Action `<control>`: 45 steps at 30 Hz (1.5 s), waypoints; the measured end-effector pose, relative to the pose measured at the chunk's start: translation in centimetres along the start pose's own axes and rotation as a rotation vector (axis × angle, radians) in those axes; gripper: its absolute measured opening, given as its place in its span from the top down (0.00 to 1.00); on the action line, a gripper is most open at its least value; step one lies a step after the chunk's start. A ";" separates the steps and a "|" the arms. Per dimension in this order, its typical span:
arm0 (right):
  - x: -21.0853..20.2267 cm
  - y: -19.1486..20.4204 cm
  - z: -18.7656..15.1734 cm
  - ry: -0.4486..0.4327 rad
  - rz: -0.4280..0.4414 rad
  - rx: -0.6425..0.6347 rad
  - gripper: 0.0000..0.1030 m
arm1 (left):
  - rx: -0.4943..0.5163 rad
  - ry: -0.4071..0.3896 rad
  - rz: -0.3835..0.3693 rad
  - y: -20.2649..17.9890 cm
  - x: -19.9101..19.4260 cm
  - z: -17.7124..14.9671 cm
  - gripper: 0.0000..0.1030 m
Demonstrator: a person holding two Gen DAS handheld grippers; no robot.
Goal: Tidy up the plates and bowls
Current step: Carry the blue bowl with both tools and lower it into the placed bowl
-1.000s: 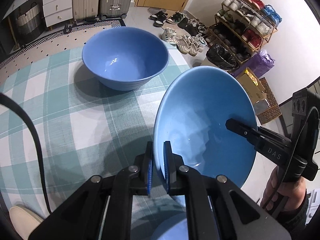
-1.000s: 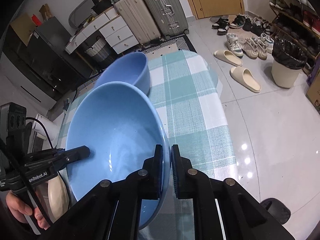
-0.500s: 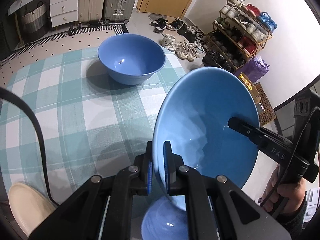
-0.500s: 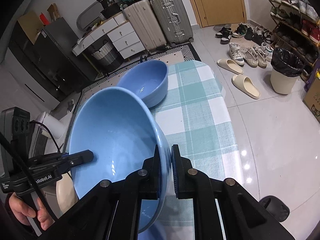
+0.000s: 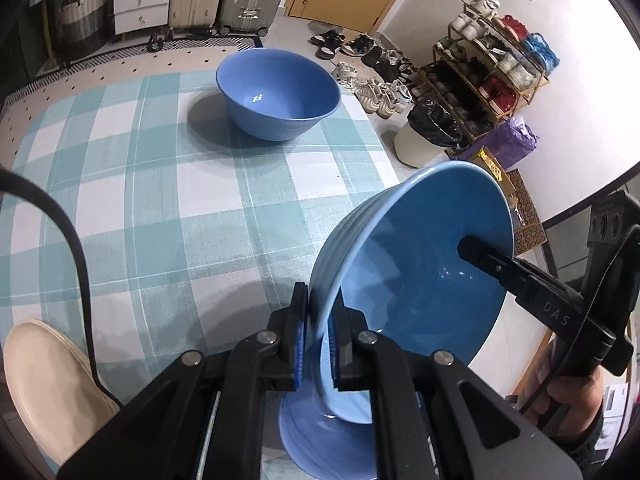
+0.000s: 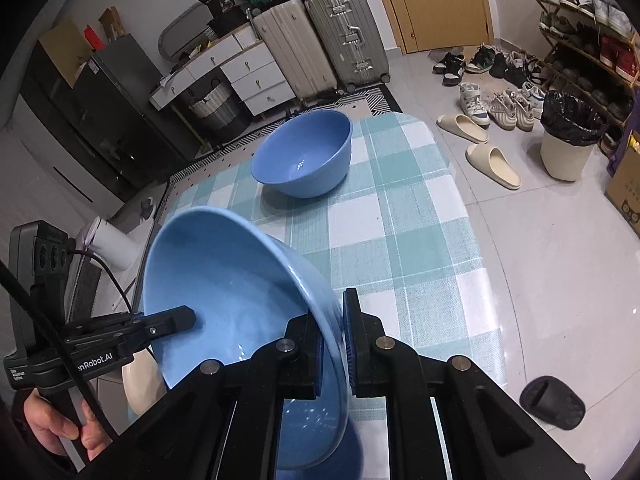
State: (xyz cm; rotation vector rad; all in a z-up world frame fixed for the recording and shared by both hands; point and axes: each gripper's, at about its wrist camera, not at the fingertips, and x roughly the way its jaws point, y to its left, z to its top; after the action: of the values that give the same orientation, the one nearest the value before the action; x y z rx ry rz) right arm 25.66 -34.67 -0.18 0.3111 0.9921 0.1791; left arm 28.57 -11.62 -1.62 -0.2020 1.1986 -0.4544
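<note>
Both grippers hold one light blue bowl (image 5: 420, 272) by opposite rims, lifted above the table and tilted. My left gripper (image 5: 318, 344) is shut on its near rim; my right gripper (image 6: 334, 344) is shut on the other rim, and the bowl fills the lower left of the right wrist view (image 6: 232, 312). A blue dish (image 5: 320, 440) lies directly beneath it, mostly hidden. A deeper blue bowl (image 5: 278, 92) stands upright at the table's far end, also in the right wrist view (image 6: 306, 156).
A cream plate (image 5: 44, 384) sits at the table's near left edge. The table has a teal checked cloth (image 5: 160, 200). Beyond the right edge are a bin (image 5: 424, 132), shoes and a shoe rack (image 5: 492, 64). Suitcases (image 6: 320, 40) stand at the back.
The held bowl has been pulled back toward me and away from the far bowl, and tilted more level. A blue dish now shows beneath it. Both grips unchanged.
</note>
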 end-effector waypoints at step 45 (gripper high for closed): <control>-0.7 1.9 -0.7 0.029 0.029 -0.023 0.91 | -0.048 0.056 -0.017 1.1 -2.3 -1.4 0.94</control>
State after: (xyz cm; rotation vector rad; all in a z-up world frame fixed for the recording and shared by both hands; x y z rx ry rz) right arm 24.71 -32.97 0.65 0.3027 1.0142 0.2222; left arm 26.82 -9.47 -0.61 -0.2418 1.2642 -0.4489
